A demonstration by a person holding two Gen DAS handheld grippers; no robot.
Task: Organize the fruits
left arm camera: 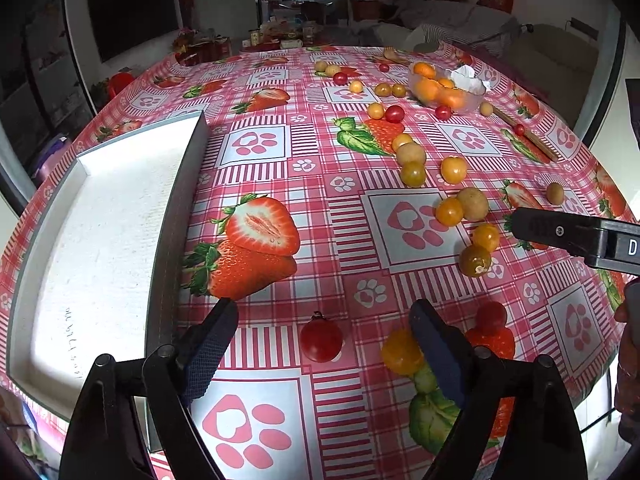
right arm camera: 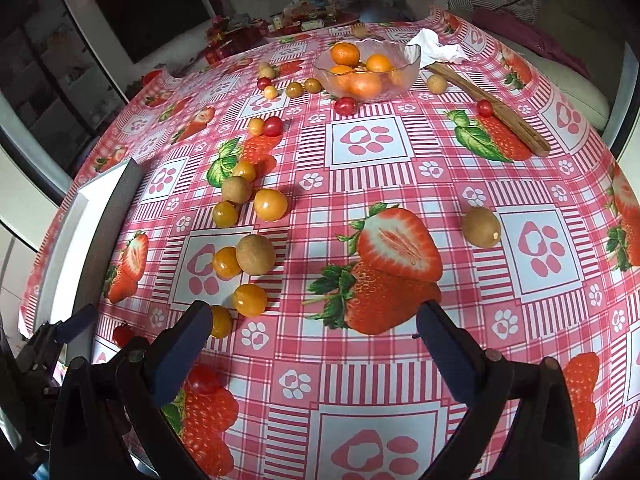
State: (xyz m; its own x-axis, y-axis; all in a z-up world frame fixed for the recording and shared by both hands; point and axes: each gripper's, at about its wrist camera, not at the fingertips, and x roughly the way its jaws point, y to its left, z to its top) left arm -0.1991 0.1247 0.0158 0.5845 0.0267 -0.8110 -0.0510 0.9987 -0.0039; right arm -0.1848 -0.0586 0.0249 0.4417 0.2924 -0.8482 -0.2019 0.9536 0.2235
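Clearly, from the left wrist, the left gripper [left arm camera: 324, 344] has its jaws spread wide with nothing in them. A red cherry tomato [left arm camera: 321, 340] sits on the tablecloth [left arm camera: 280, 240] right between the fingertips, and the white tray [left arm camera: 100, 220] lies just left. A yellow fruit [left arm camera: 401, 352] touches the right finger.

From the right wrist, the right gripper [right arm camera: 314, 332] is also spread and empty, over bare cloth; the nearest yellow fruits [right arm camera: 250, 300] lie to its left. Only this view shows the glass bowl [right arm camera: 400, 76] of oranges plainly, so the left hand seems nearer a pick.

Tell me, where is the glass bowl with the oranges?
The glass bowl sits at the far side of the table in the right wrist view, beside the crumpled white tissue, with a red cherry tomato just in front.
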